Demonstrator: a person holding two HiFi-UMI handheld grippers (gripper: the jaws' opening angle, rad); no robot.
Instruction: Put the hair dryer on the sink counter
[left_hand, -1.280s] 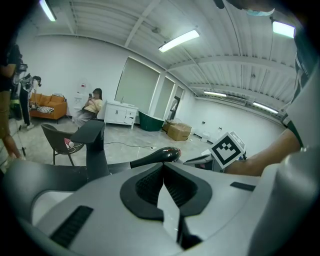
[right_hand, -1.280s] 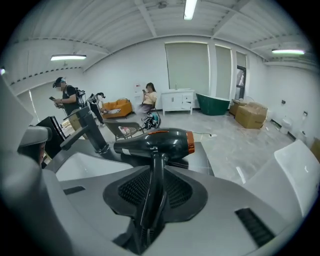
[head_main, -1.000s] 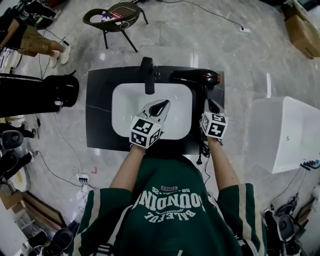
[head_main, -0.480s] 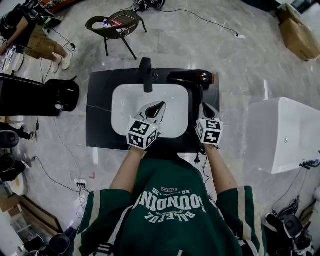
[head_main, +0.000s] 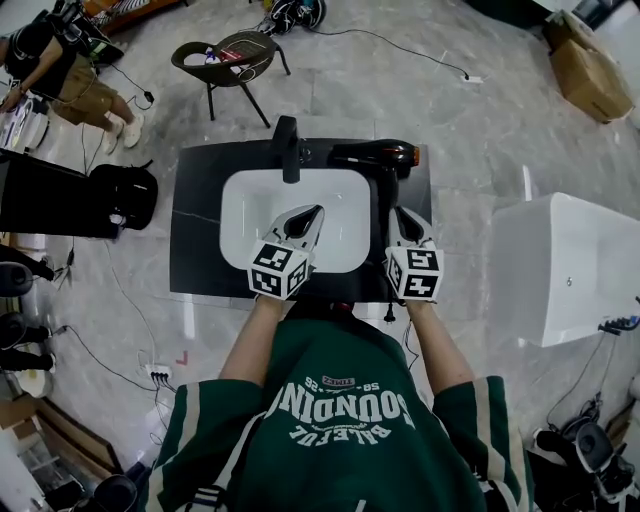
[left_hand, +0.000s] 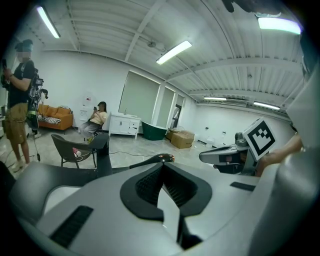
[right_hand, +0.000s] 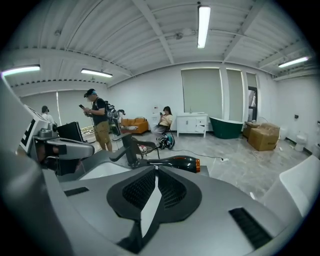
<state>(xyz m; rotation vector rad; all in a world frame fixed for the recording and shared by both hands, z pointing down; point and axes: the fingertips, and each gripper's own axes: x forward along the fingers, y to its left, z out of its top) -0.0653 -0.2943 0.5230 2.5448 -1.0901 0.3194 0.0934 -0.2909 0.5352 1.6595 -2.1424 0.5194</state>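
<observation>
On the dark stone tabletop, at its back right corner beside the white rectangular basin, lies the black hair dryer with an orange band; its barrel runs along the back edge and its handle points toward the person. The placing itself looks done, and I judge the step in hand to be getting clear of it.

The right claw hovers just before the handle's end, apart from it as far as the right gripper view tells, clenched with nothing between its pads; the left claw hangs over the basin, likewise clenched and empty.

What is left calls for little: both hands should come back toward the body without brushing the handle; the black power cord trails over the front edge close under the right hand, and a snag there could drag the dryer off its spot.

The black faucet stands at the back of the basin, just left of the dryer's nose, and lies out of the likely path; nothing else rests on the tabletop that I can make out.

Around the stand are a dark plastic chair beyond it, a white tub to the right, and a cardboard box in the far corner; other people stand or sit well away and block nothing.
</observation>
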